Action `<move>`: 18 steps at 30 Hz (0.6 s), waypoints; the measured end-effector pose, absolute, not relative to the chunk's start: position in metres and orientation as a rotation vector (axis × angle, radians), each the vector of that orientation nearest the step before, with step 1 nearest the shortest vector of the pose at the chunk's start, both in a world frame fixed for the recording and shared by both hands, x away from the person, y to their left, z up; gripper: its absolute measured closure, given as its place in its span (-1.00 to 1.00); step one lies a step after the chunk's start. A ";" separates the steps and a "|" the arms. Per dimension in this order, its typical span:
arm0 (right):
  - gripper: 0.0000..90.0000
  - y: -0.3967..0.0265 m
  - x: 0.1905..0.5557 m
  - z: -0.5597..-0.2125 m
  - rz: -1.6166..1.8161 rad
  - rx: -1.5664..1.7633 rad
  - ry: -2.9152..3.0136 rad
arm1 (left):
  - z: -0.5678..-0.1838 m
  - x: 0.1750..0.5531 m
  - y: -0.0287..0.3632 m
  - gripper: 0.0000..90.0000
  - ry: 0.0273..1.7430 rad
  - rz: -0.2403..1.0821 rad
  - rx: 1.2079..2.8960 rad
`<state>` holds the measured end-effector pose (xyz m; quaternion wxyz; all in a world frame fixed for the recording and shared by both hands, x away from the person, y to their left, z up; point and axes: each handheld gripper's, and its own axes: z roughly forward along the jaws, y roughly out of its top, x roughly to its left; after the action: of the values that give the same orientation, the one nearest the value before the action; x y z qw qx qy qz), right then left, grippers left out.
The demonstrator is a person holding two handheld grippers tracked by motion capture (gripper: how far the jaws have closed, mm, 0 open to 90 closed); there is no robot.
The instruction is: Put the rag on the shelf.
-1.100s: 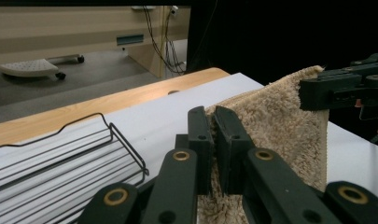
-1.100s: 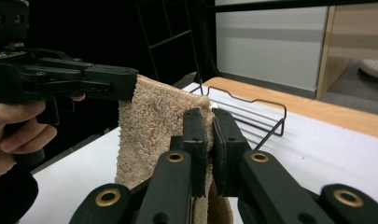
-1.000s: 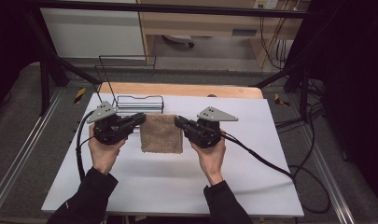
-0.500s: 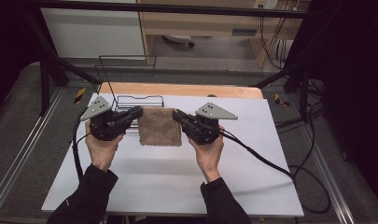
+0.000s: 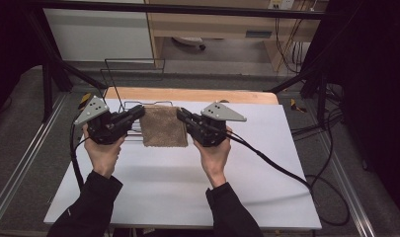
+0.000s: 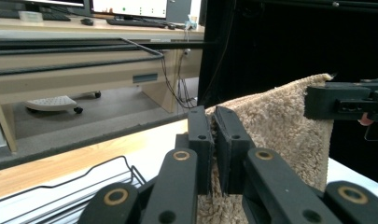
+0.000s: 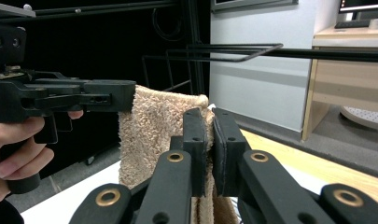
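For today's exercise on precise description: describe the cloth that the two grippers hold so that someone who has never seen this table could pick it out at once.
On the white table, look toward its far edge beside the black wire rack. There the left gripper and right gripper each pinch an upper corner of a small towel, which hangs between them. It is the one soft, fuzzy tan thing among hard black and white ones.
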<state>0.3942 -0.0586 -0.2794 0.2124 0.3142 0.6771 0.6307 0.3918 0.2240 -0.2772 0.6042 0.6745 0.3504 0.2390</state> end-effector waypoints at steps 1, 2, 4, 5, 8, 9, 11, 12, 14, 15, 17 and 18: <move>0.90 -0.059 0.394 -0.279 1.751 0.872 1.880 | -0.276 0.392 0.225 0.89 0.813 0.555 1.558; 0.90 -0.057 0.395 -0.278 1.753 0.871 1.880 | -0.275 0.393 0.226 0.89 0.814 0.557 1.556; 0.90 -0.055 0.396 -0.276 1.758 0.867 1.878 | -0.273 0.394 0.229 0.89 0.817 0.559 1.547; 0.90 -0.053 0.397 -0.274 1.760 0.866 1.878 | -0.272 0.395 0.231 0.89 0.817 0.562 1.547; 0.90 -0.047 0.400 -0.271 1.765 0.861 1.877 | -0.269 0.396 0.234 0.89 0.824 0.567 1.534; 0.90 -0.047 0.400 -0.271 1.765 0.861 1.877 | -0.268 0.396 0.235 0.89 0.825 0.569 1.533; 0.90 -0.045 0.401 -0.269 1.763 0.855 1.879 | -0.267 0.397 0.238 0.89 0.827 0.571 1.530; 0.90 -0.043 0.403 -0.267 1.762 0.851 1.877 | -0.267 0.398 0.239 0.89 0.828 0.571 1.526; 0.90 -0.041 0.404 -0.266 1.758 0.848 1.877 | -0.265 0.398 0.240 0.89 0.829 0.574 1.521; 0.89 -0.040 0.404 -0.265 1.757 0.846 1.875 | -0.265 0.399 0.241 0.89 0.828 0.577 1.519; 0.90 -0.039 0.406 -0.263 1.762 0.844 1.871 | -0.263 0.400 0.243 0.89 0.826 0.582 1.515; 0.90 -0.038 0.406 -0.262 1.764 0.846 1.868 | -0.262 0.400 0.244 0.89 0.825 0.584 1.509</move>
<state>0.4065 -0.0378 -0.2621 0.2167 0.3054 0.6741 0.6367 0.4002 0.2437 -0.2616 0.6153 0.6550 0.3581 0.2534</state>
